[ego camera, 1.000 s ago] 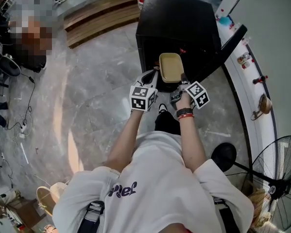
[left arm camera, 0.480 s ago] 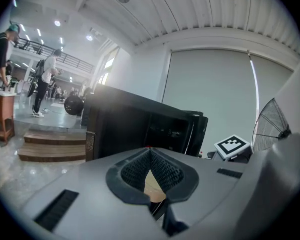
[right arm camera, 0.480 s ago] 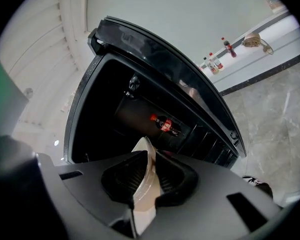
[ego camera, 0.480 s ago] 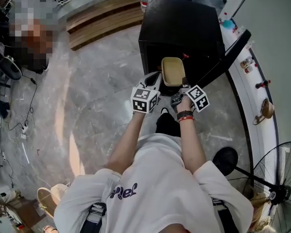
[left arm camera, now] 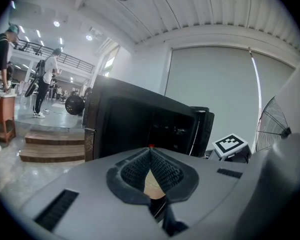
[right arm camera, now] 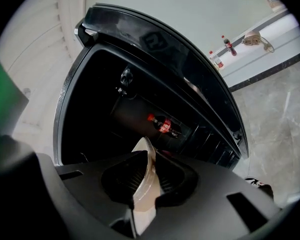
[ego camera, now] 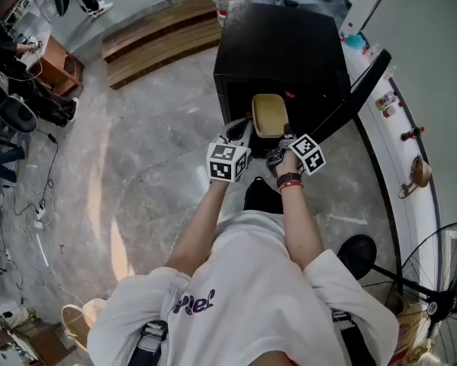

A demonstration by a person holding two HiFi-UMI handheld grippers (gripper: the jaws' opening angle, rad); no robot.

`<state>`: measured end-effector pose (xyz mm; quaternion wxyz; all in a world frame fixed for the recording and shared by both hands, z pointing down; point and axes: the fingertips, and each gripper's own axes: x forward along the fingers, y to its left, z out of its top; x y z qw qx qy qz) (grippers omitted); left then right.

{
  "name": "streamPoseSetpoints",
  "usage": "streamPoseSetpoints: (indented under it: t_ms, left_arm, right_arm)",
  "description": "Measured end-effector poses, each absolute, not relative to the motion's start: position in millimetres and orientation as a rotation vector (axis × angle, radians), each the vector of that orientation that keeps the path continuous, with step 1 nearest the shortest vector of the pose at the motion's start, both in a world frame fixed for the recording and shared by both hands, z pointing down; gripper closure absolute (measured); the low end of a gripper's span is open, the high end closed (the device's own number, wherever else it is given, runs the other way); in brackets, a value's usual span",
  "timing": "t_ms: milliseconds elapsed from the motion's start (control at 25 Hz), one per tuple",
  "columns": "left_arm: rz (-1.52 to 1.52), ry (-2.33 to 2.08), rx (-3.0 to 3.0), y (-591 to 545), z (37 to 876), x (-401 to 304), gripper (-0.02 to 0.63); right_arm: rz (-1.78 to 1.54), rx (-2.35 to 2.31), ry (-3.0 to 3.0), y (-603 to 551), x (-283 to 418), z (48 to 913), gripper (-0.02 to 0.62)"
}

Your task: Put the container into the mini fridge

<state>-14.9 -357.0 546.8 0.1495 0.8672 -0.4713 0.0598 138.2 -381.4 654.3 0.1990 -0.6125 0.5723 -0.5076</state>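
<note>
Container (ego camera: 268,115) at open black mini fridge (ego camera: 281,44) — grey marble floor (ego camera: 152,158) around

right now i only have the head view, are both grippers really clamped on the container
Observer: Right gripper yes: its pads pinch the tan container at the rim.
Operator: and the left
Observer: Left gripper too, the container's edge sits pressed between its pads.
Operator: anything in the fridge already
Observer: A red-labelled bottle lies in the open mini fridge; shelf or door rack, I can't tell.
</note>
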Motion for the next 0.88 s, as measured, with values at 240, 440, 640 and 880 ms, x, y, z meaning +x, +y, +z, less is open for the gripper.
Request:
streamPoseSetpoints:
  t_ms: [240, 440, 640, 880]
  left_arm:
    - [0.157, -1.352, 2.520, -364.1, 551.7, -7.7, 0.586]
    - [0.146, -1.359, 2.532, -369.0, 558.5, -9.0, 0.586]
    - [0.132, -1.366, 2.544, -380.3, 564.2, -9.7, 0.586]
    - [0.138, -1.358, 2.547, -387.5, 579.6, -3.0, 0.585]
  right_arm:
    - [-1.392, -1.712, 1.606, -393.6, 138.5, 662.4, 0.530]
    - [-1.377, -1.716, 1.614, -406.7, 136.1, 671.7, 0.531]
    - [-1.358, -1.711, 1.627, -420.9, 134.7, 682.0, 0.530]
    - [-1.343, -1.714, 1.631, -432.9, 139.2, 697.4, 0.531]
